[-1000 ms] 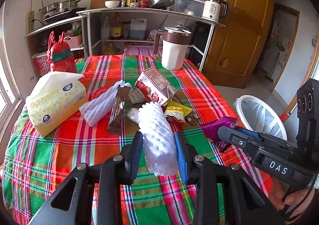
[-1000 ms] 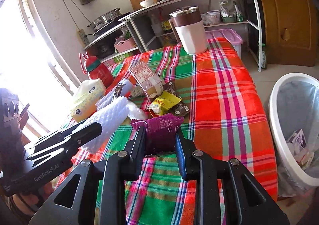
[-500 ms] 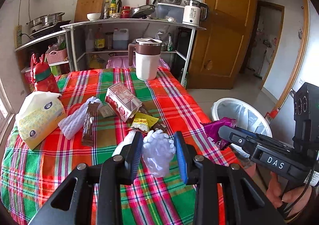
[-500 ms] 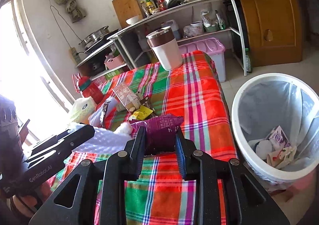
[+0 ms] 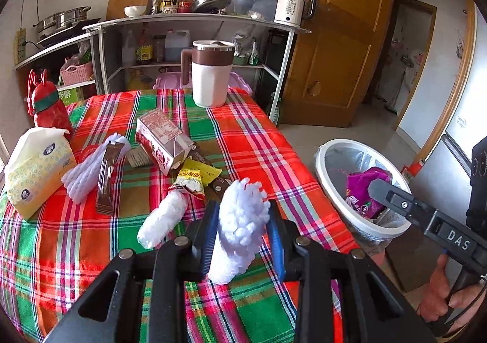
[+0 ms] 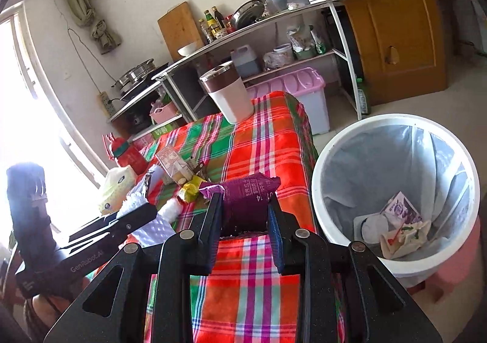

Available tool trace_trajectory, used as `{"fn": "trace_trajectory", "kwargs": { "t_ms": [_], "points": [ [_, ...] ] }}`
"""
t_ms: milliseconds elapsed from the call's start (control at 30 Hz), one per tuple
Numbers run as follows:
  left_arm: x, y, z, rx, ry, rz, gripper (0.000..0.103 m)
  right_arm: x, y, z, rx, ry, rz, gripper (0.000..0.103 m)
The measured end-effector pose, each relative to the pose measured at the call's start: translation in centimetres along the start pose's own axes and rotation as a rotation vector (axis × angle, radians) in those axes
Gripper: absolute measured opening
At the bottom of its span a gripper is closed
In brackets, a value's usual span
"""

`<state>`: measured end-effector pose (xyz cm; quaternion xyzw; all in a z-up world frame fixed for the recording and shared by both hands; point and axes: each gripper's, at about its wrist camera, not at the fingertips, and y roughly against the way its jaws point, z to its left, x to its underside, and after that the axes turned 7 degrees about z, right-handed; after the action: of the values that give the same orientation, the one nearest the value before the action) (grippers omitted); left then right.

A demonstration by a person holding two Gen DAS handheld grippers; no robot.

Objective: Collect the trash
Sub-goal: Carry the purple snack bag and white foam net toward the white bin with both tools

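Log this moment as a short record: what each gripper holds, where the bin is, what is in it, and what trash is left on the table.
left gripper: shut on white foam net sleeve
right gripper: shut on purple snack wrapper
bin: white round waste bin with grey liner, on the floor beside the table's edge
bin contents: crumpled cartons and paper
table: red and green plaid tablecloth
trash left: pink milk carton, yellow snack packet, brown wrapper strip, two more foam sleeves
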<state>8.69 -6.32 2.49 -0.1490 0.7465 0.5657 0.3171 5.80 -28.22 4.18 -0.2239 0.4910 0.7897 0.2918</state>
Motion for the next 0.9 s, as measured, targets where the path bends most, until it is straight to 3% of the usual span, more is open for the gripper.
{"fn": "trace_trajectory", "kwargs": {
  "t_ms": [200, 300, 367, 667, 900],
  "points": [
    [0.5, -1.1, -0.2, -0.028, 0.004, 0.028, 0.035, 0.1, 0.5, -0.5, -0.006, -0.009, -0.011, 0.029],
    [0.3, -1.0, -0.9, -0.034, -0.023, 0.023, 0.026, 0.1, 0.8, -0.7, -0.003, -0.009, -0.017, 0.029],
    [0.1, -0.8, -1.7, -0.036, -0.045, 0.012, 0.026, 0.0, 1.0, -1.1, 0.003, -0.014, -0.023, 0.029],
    [-2.1, -0.9, -6.3, 0.044, -0.108, -0.02, 0.026, -0.8, 2.7, -3.8, 0.048, -0.053, -0.059, 0.029],
    [-3.8, -2.6, -10.5, 0.117, -0.163, -0.018, 0.026, -1.8, 4.1, -7.0, 0.173, -0.066, -0.091, 0.029]
  ]
}}
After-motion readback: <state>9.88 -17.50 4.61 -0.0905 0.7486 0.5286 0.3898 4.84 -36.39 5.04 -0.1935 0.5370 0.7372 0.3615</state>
